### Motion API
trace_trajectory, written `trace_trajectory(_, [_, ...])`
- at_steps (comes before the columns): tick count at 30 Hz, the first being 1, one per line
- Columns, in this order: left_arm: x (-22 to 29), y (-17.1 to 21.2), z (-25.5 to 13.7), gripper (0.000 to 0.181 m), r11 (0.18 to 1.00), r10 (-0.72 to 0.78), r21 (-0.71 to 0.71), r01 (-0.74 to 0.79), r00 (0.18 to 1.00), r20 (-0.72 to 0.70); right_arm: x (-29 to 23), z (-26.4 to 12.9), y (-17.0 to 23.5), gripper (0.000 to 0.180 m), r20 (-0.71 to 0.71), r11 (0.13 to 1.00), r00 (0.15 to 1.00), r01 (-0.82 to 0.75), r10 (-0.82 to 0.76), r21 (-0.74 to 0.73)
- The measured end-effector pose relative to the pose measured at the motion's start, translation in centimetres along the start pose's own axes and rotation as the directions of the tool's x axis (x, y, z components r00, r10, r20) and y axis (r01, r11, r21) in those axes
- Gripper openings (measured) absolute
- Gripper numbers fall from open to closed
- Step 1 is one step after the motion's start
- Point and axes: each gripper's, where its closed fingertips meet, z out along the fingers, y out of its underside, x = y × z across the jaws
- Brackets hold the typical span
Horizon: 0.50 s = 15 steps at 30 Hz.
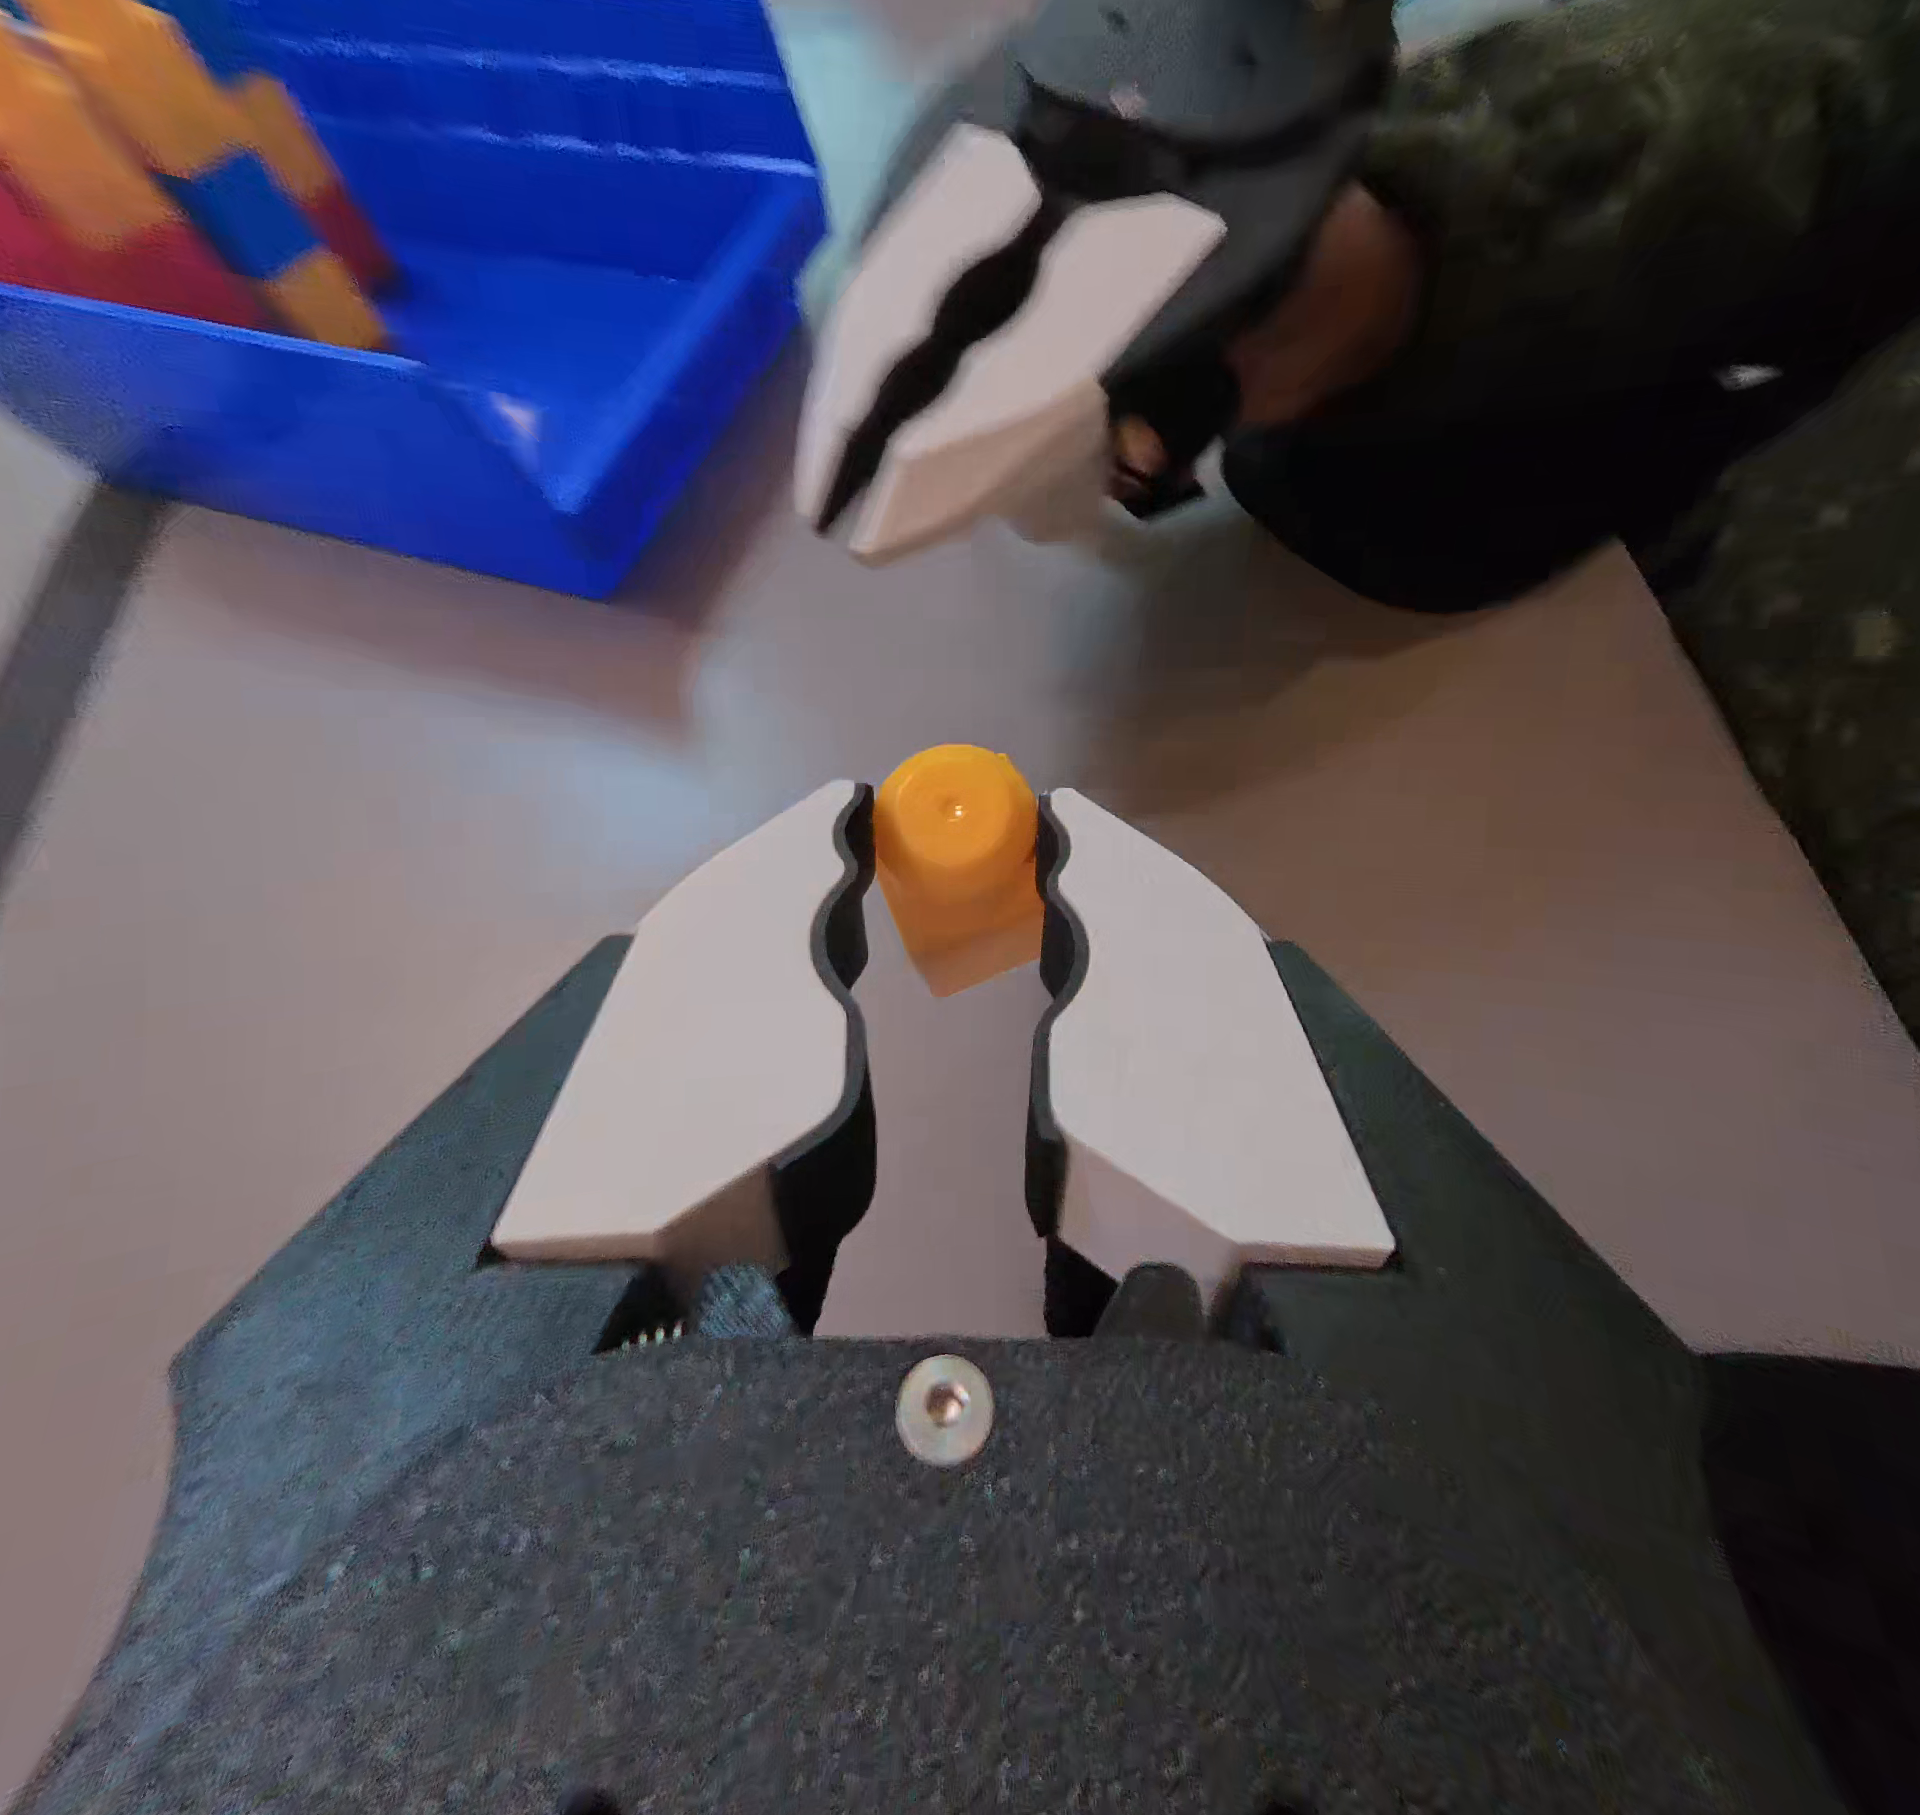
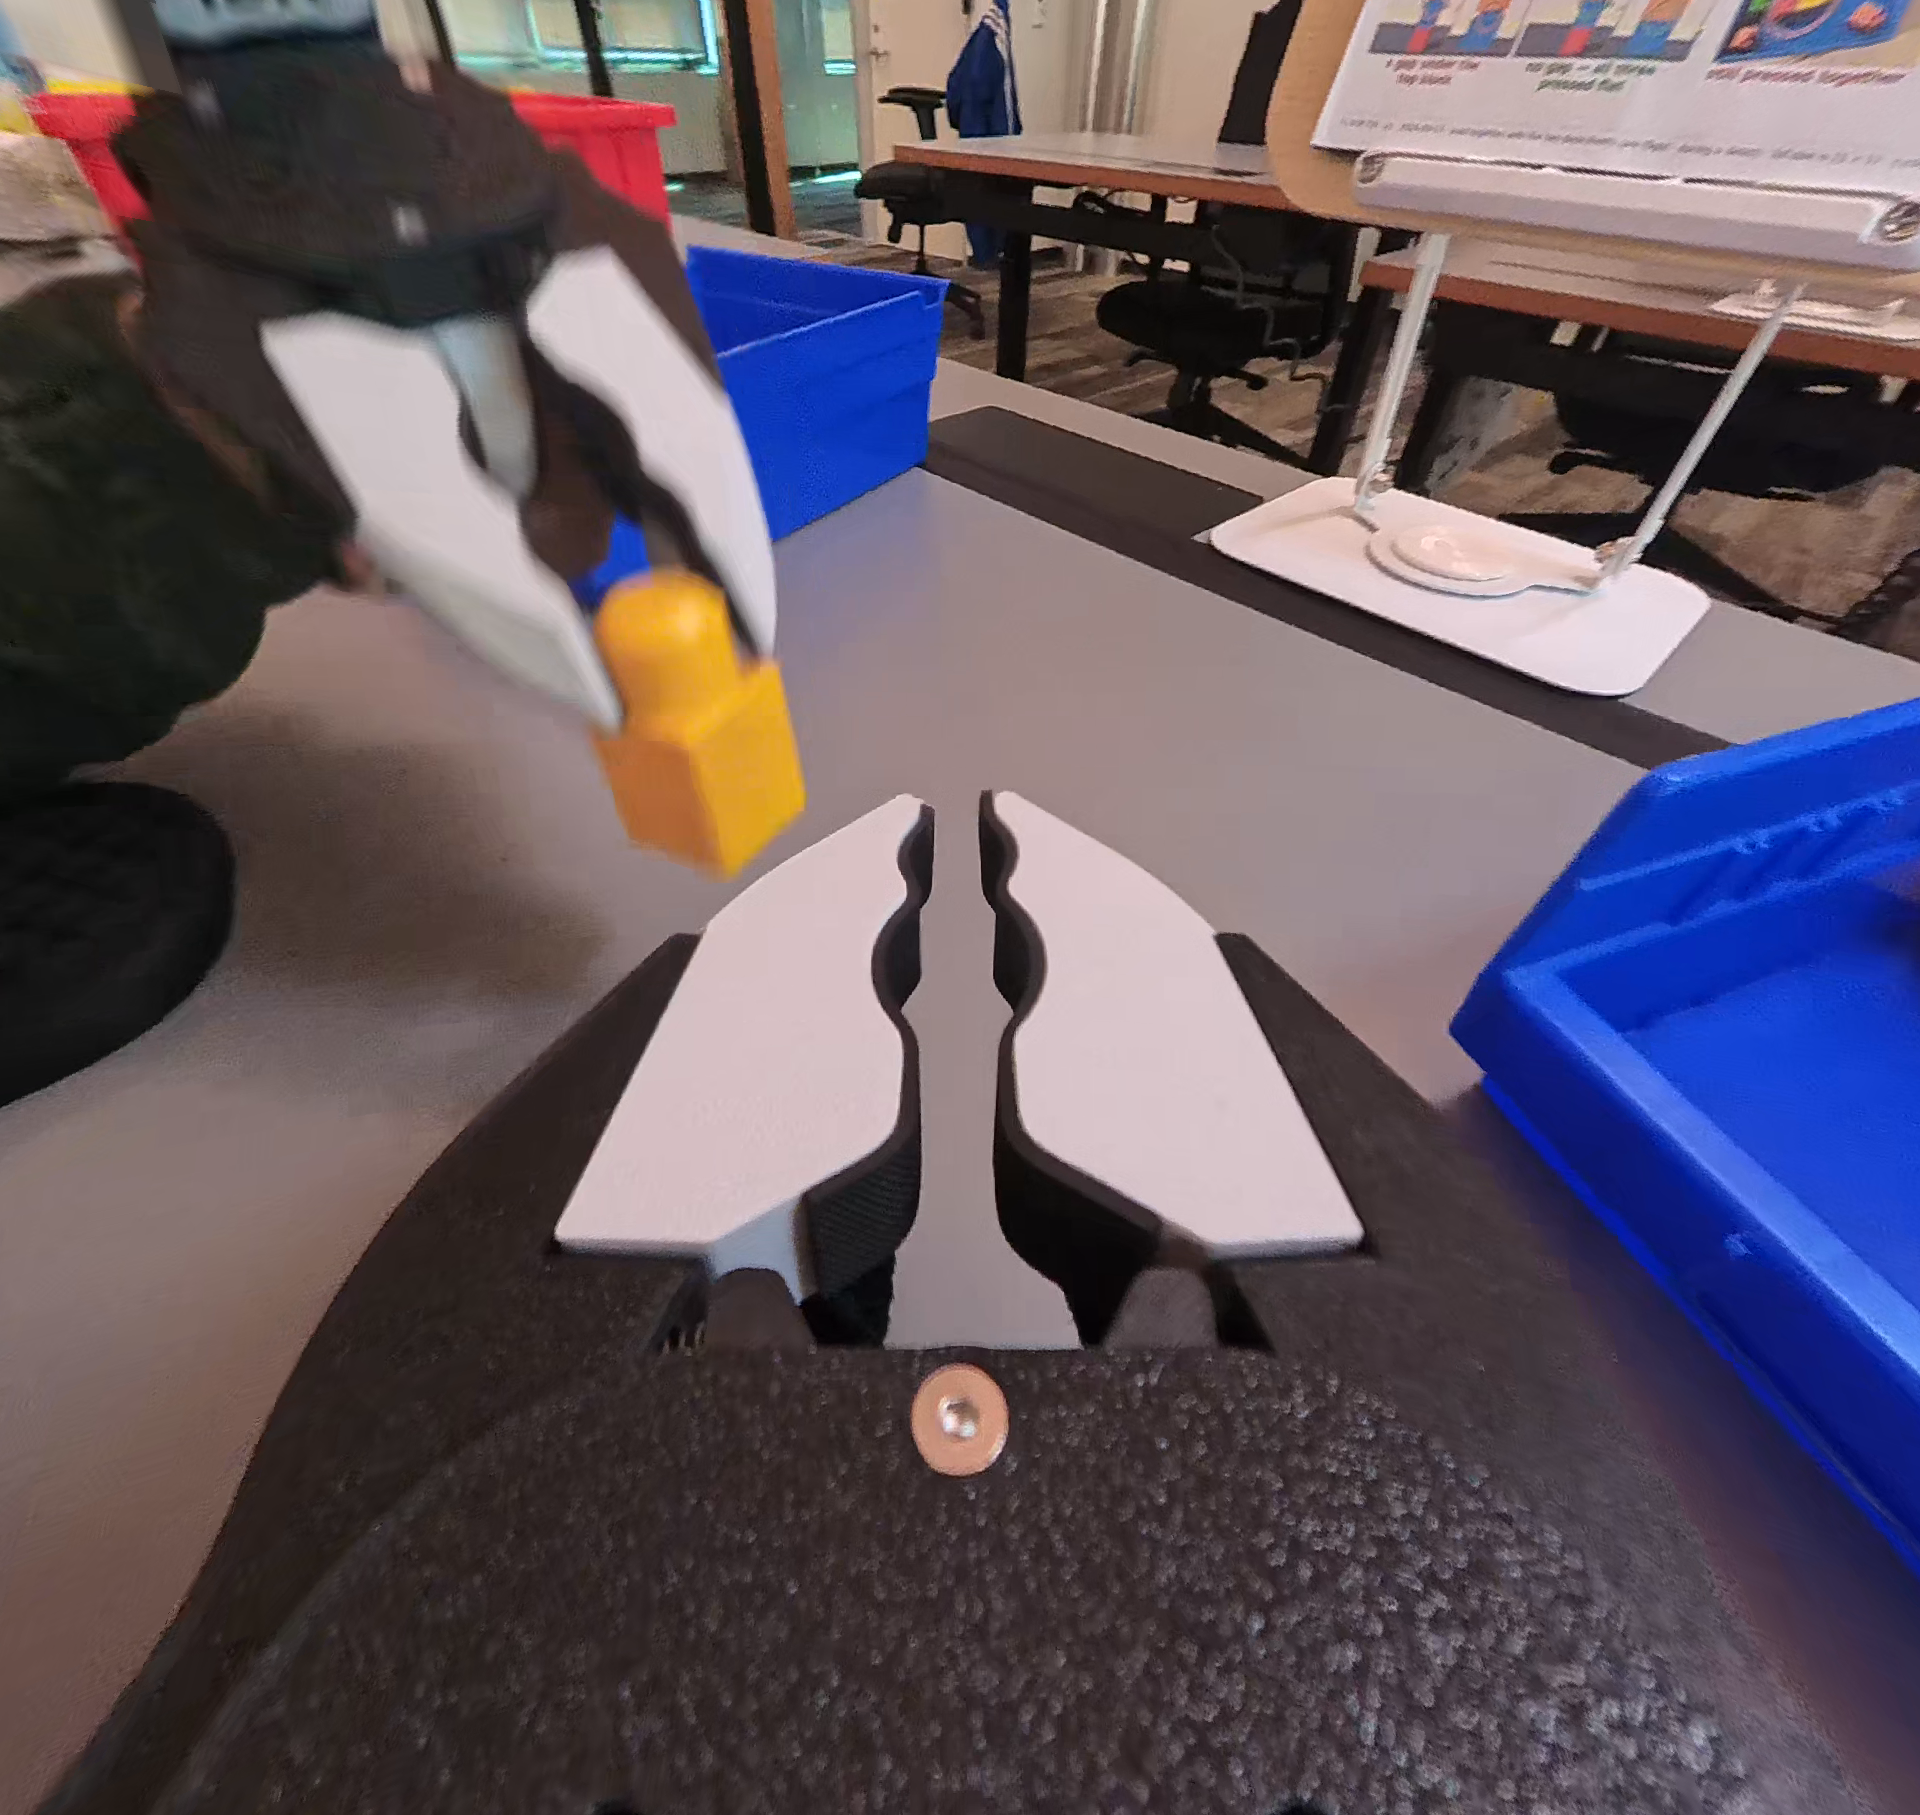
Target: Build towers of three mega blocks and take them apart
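Orange block (image 1: 958, 861) pinched at left gripper (image 1: 954, 815) fingertips; right gripper (image 2: 956, 809) nearly closed, empty.

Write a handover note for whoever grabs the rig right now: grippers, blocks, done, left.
Left gripper: shut on a single orange block, gripped by its stud and held above the table.
Right gripper: holds nothing, fingers nearly together, facing the left one.
Blue bin beside the left gripper holds stacked towers in orange, blue and red; motion blur hides the count.
A second blue bin sits by the right gripper; what shows of its inside is bare.
Done: some towers stand in the bin.
Left: the held block likely still needs placing; which phase is running is not clear.
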Motion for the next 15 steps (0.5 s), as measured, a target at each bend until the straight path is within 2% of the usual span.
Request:
trace_trajectory(2, [1.3,1.3,2.1,0.03,0.999,-0.001,-0.05,-0.003,0.997,-0.077,0.5,-0.3,-0.2,0.008,-0.018,1.0,1.0,0.0,0.0,0.009])
trace_trajectory(7, [2.1,4.3,3.6,0.031,0.989,0.012,-0.147,-0.028,0.994,-0.11,0.7,-0.4,-0.2,0.009,-0.013,1.0,1.0,-0.014,0.014,0.013])
trace_trajectory(10, [1.4,2.9,2.3,0.04,0.997,-0.019,-0.077,0.012,0.995,-0.095,0.6,-0.4,-0.3,0.01,-0.015,1.0,1.0,0.004,-0.004,0.009])
trace_trajectory(12, [-1.1,0.5,-0.3,0.04,0.999,-0.032,0.037,0.031,0.999,0.017,0.6,-0.6,-0.6,0.011,-0.026,1.0,0.999,0.019,-0.018,0.02])
trace_trajectory(13, [-3.3,-0.8,-2.3,0.04,0.993,-0.048,0.11,0.034,0.991,0.124,0.7,-0.7,-0.8,0.011,-0.033,0.999,0.999,0.022,-0.021,0.03])
trace_trajectory(15, [-8.5,-2.8,-8.2,0.039,0.961,-0.146,0.276,0.034,0.907,0.395,1.0,-1.0,-1.2,0.013,-0.059,0.998,0.998,0.022,-0.019,0.052])
